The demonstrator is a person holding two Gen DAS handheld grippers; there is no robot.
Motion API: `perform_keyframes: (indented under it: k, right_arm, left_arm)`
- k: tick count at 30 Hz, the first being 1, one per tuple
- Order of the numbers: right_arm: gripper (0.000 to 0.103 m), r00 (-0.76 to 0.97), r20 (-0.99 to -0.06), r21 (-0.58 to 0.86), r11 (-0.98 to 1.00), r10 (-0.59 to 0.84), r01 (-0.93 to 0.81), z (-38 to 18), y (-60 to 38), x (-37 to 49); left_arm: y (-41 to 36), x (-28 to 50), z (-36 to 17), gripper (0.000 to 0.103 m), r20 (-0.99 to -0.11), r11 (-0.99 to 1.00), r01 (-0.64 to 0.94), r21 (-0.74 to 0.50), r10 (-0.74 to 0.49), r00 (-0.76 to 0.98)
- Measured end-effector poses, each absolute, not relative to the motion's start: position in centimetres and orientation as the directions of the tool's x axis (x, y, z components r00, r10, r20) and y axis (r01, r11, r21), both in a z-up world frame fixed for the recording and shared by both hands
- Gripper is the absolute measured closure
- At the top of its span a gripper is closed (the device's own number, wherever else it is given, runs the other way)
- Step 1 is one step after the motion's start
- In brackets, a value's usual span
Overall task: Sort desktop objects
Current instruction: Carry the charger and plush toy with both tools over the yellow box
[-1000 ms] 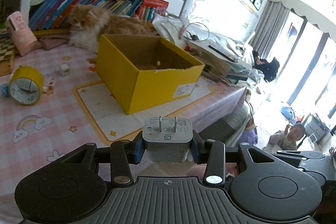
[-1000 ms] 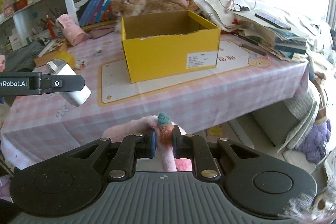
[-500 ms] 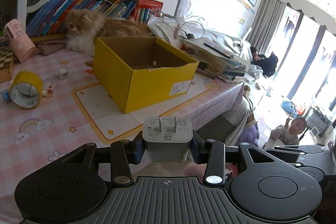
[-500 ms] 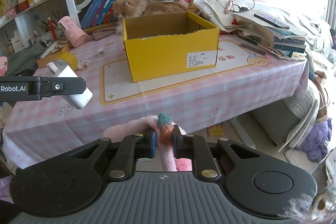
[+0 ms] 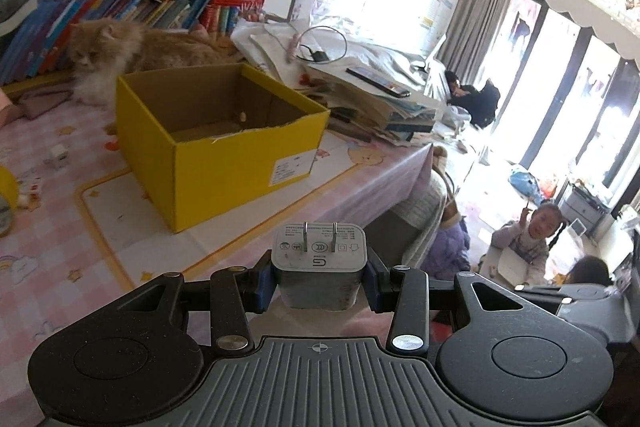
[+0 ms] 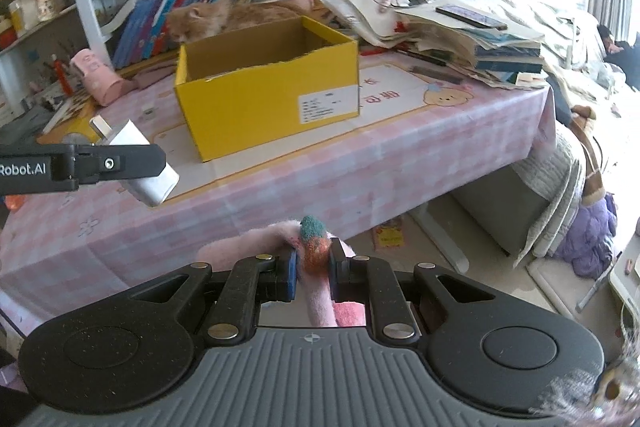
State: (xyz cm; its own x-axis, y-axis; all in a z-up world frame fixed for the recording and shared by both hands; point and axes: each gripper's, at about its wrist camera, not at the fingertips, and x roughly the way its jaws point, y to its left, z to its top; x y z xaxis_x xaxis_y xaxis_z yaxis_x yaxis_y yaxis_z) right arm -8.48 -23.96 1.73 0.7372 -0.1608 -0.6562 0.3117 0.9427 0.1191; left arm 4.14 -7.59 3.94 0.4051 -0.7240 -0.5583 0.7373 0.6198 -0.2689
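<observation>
My left gripper [image 5: 319,285] is shut on a grey-white plug charger [image 5: 319,259], prongs pointing forward, held in the air in front of the table edge. It also shows from the side in the right wrist view [image 6: 150,163]. My right gripper [image 6: 314,269] is shut on a pink felt toy with an orange-and-green tip [image 6: 314,247], held below the table's front edge. An open yellow cardboard box [image 5: 224,151] stands on the pink checked tablecloth; it also shows in the right wrist view [image 6: 268,91]. It looks nearly empty.
An orange cat [image 5: 132,55] lies behind the box by a shelf of books. A messy stack of papers and books [image 6: 452,39] fills the table's right end. A small white cube [image 5: 58,155] and a pink holder [image 6: 94,79] sit at left.
The left gripper has swung to the right with the charger; the box now sits more to the left and the yellow tape roll has nearly left view. The right gripper has barely moved.
</observation>
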Motion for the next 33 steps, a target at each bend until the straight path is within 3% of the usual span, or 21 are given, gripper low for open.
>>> perform_keyframes:
  k: [12, 33]
  right_arm:
    - [0.09, 0.751, -0.646, 0.134, 0.949, -0.134, 0.285, 2.0, -28.4, -4.8]
    - [0.089, 0.907, -0.412, 0.111, 0.993, 0.086, -0.044, 9.5, -35.4, 9.9]
  left_arm:
    - [-12.1, 7.6, 5.8, 0.061, -0.535, 0.644, 0.734, -0.215, -0.707, 0.463]
    - [-17.4, 14.8, 10.6, 0.061, -0.434, 0.807, 0.582, -0.101, -0.562, 0.704]
